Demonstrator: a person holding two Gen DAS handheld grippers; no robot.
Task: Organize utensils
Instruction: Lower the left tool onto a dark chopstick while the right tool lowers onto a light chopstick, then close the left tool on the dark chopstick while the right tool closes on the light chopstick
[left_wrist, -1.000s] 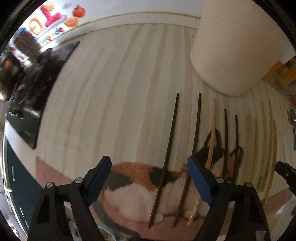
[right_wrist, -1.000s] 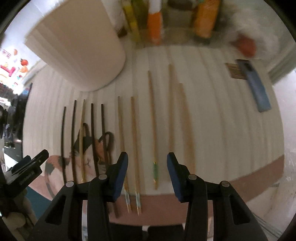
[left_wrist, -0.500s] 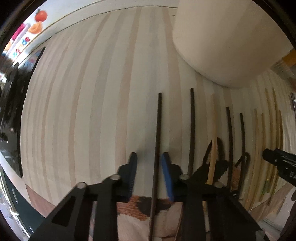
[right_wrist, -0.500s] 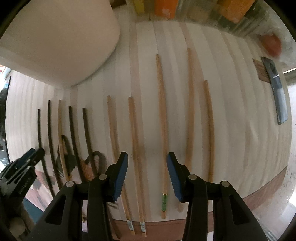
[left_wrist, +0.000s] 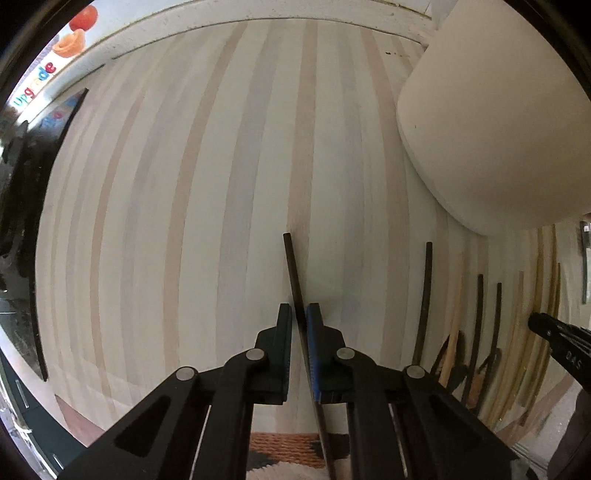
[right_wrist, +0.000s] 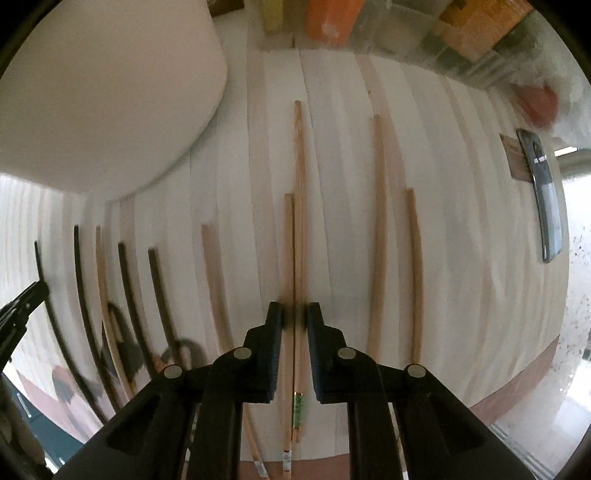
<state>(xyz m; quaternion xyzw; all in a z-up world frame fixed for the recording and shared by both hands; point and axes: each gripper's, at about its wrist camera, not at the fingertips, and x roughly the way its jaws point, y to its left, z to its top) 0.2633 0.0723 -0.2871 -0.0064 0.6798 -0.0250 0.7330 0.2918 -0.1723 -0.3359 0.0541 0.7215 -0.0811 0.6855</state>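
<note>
Pinching a dark chopstick (left_wrist: 295, 291) in my left gripper (left_wrist: 299, 314), I hold it tilted above the striped mat (left_wrist: 184, 221), left of the other dark sticks. My right gripper (right_wrist: 294, 314) is narrowed around two pale wooden chopsticks (right_wrist: 295, 258) lying side by side, with the white container (right_wrist: 110, 92) far left.

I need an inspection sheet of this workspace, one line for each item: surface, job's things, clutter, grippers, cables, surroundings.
Surface: striped mat, pale.
Job's things: dark chopstick between left jaws; two light chopsticks side by side between right jaws; others lie in a row.
Clutter: large white container; phone at the right edge.
Grippers: left gripper shut on dark chopstick; right gripper shut on light chopsticks.
Cables: nothing seen.
Surroundings: blurred packages behind the mat.
</note>
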